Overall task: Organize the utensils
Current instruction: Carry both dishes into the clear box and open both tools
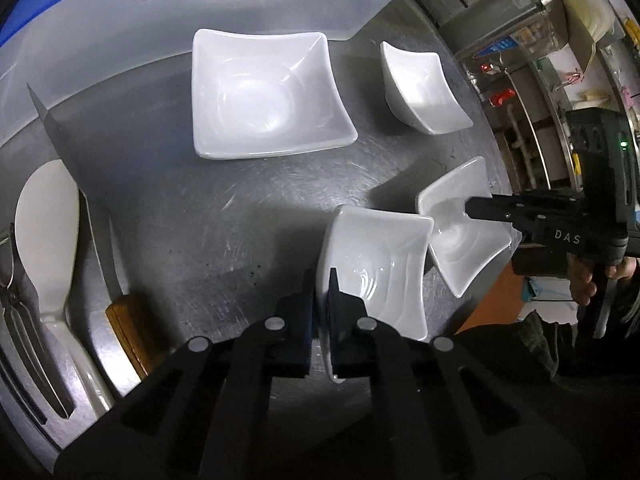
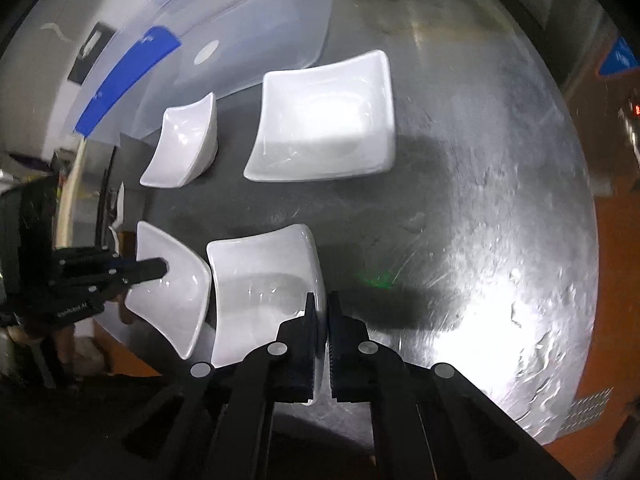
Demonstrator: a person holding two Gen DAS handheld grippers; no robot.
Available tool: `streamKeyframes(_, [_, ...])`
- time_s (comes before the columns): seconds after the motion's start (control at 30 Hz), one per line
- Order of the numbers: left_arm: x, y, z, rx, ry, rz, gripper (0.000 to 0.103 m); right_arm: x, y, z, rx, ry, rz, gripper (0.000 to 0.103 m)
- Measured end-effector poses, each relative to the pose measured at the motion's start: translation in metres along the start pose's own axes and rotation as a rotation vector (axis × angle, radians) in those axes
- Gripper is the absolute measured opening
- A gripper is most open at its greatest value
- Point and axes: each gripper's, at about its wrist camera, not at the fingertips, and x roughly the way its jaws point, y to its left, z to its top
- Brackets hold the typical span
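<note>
We have the left gripper [image 1: 323, 284] clenched on the near rim of one small white dish [image 1: 380, 268] and the right gripper [image 2: 322, 308] clenched on the rim of the dish [image 2: 260, 292] just beside it, both over the counter [image 1: 224, 208].

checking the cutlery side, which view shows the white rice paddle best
The left wrist view: the white rice paddle lies in full at the left edge, between metal tongs and a knife. The right wrist view shows only a blurred pale sliver at its left edge, possibly the paddle.
</note>
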Motion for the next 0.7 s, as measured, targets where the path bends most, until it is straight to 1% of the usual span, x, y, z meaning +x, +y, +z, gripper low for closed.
streamKeyframes(0.1, [-0.011, 0.009, -0.002, -0.022, -0.008, -0.045, 0.005, -0.01, -0.006, -0.004, 0.059, -0.011, 0.062, 0.006])
streamKeyframes(0.2, [-0.027, 0.008, 0.001, -0.034, -0.043, -0.085, 0.005, -0.033, -0.007, -0.003, 0.099, -0.053, 0.122, 0.007])
streamKeyframes(0.27, [-0.05, 0.006, 0.005, -0.027, -0.098, -0.108, 0.005, -0.053, 0.0, 0.003, 0.093, -0.097, 0.147, 0.007])
streamKeyframes(0.33, [-0.077, 0.007, 0.009, -0.019, -0.159, -0.127, 0.005, -0.081, 0.015, 0.014, 0.06, -0.163, 0.188, 0.007])
streamKeyframes(0.37, [-0.099, 0.007, 0.015, -0.012, -0.208, -0.135, 0.005, -0.092, 0.019, 0.019, 0.049, -0.184, 0.207, 0.007])
streamKeyframes(0.43, [-0.133, 0.013, 0.027, -0.007, -0.282, -0.137, 0.005, -0.119, 0.039, 0.044, -0.003, -0.247, 0.244, 0.007])
streamKeyframes(0.47, [-0.151, 0.019, 0.036, -0.009, -0.317, -0.132, 0.005, -0.129, 0.044, 0.056, -0.025, -0.262, 0.247, 0.007])
streamKeyframes(0.5, [-0.162, 0.023, 0.044, -0.019, -0.341, -0.127, 0.005, -0.141, 0.052, 0.078, -0.051, -0.288, 0.237, 0.007])
streamKeyframes(0.57, [-0.184, 0.035, 0.068, -0.033, -0.384, -0.104, 0.005, -0.149, 0.068, 0.114, -0.08, -0.324, 0.184, 0.007])
streamKeyframes(0.6, [-0.195, 0.047, 0.089, -0.05, -0.402, -0.081, 0.005, -0.149, 0.078, 0.143, -0.081, -0.338, 0.138, 0.007])
streamKeyframes(0.67, [-0.203, 0.064, 0.12, -0.08, -0.407, -0.043, 0.005, -0.14, 0.088, 0.182, -0.064, -0.337, 0.085, 0.007])
streamKeyframes(0.7, [-0.2, 0.069, 0.134, -0.092, -0.393, -0.029, 0.005, -0.129, 0.093, 0.21, -0.04, -0.323, 0.046, 0.007])
